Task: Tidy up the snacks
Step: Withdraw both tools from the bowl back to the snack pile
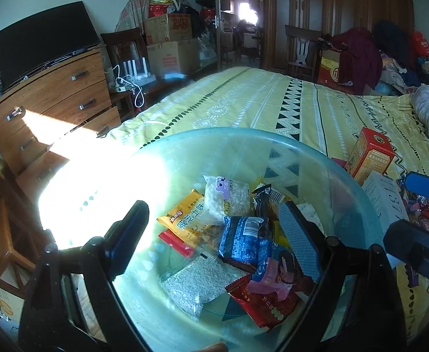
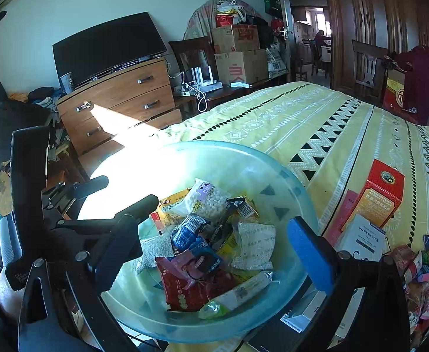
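A clear blue-green plastic bowl (image 1: 317, 158) sits at the near edge of the bed and holds several snack packets: an orange packet (image 1: 185, 220), a white puffed-snack bag (image 1: 229, 196), a blue packet (image 1: 243, 240) and a red packet (image 1: 261, 302). The bowl also shows in the right wrist view (image 2: 290, 182). My left gripper (image 1: 214, 231) is open and empty, its fingers spread above the bowl. My right gripper (image 2: 223, 228) is open and empty over the same bowl. It shows at the right edge of the left wrist view (image 1: 420, 205). More loose snacks (image 2: 425, 264) lie on the bed at right.
A red box (image 2: 381, 196) and a white box (image 2: 361, 237) stand on the yellow patterned bedspread (image 2: 302, 117) right of the bowl. A wooden dresser (image 2: 120, 102) with a television stands left. Cardboard boxes, chairs and piled clothes line the far side.
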`<state>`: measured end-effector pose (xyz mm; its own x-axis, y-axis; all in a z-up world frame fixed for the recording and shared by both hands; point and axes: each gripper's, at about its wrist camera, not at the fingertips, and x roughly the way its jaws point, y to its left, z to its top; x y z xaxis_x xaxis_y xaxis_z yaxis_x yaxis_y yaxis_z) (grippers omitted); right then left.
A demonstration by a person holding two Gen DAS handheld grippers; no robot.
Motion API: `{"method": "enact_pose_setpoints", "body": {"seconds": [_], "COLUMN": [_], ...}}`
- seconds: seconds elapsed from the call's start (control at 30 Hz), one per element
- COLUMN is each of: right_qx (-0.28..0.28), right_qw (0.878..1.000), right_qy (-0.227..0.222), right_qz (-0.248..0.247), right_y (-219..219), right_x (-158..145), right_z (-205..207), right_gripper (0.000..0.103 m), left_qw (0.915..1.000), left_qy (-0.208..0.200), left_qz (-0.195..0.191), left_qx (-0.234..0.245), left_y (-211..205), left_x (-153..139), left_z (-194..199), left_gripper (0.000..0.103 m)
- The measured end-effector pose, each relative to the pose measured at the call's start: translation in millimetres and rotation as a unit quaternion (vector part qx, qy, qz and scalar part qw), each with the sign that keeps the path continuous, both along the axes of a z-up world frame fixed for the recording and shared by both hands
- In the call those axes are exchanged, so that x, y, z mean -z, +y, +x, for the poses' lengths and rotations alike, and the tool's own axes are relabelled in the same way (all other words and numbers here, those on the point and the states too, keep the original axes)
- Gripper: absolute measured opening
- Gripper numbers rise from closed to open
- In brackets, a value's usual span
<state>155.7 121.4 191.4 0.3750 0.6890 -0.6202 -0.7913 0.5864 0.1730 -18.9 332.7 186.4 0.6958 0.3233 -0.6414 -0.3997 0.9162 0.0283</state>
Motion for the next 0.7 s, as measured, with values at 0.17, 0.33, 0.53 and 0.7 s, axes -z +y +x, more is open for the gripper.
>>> {"method": "enact_pose_setpoints", "body": {"seconds": [0.17,0.33,0.53,0.7], "right_qx": [0.017,0.056,0.133,0.224], "right_qw": [1.000,0.998,0.990,0.971], "right_qy": [0.006,-0.009,-0.001,0.043], "right_qz": [0.003,-0.004,-0.046,-0.075], "right_y": [-21,-71,-173,-276], "right_x": [5,14,67,115], "right_z": [-3,-19,-52,-63], "right_gripper": [0.103,0.103,0.103,0.103], "left_qw": [1.0000,0.9987,0.9822,0.9503], "left_qy": [-0.001,-0.022,-0.046,-0.028], "left_qz": [0.001,0.000,0.014,0.011], "left_qx": [0.005,0.045,0.181,0.310], "left_y": [-8,-42,-147,-251], "left_x": [-1,-11,-21,-3], "left_z": [-1,-7,-8,-12], "left_gripper": [0.091,0.091,0.091,0.092]}}
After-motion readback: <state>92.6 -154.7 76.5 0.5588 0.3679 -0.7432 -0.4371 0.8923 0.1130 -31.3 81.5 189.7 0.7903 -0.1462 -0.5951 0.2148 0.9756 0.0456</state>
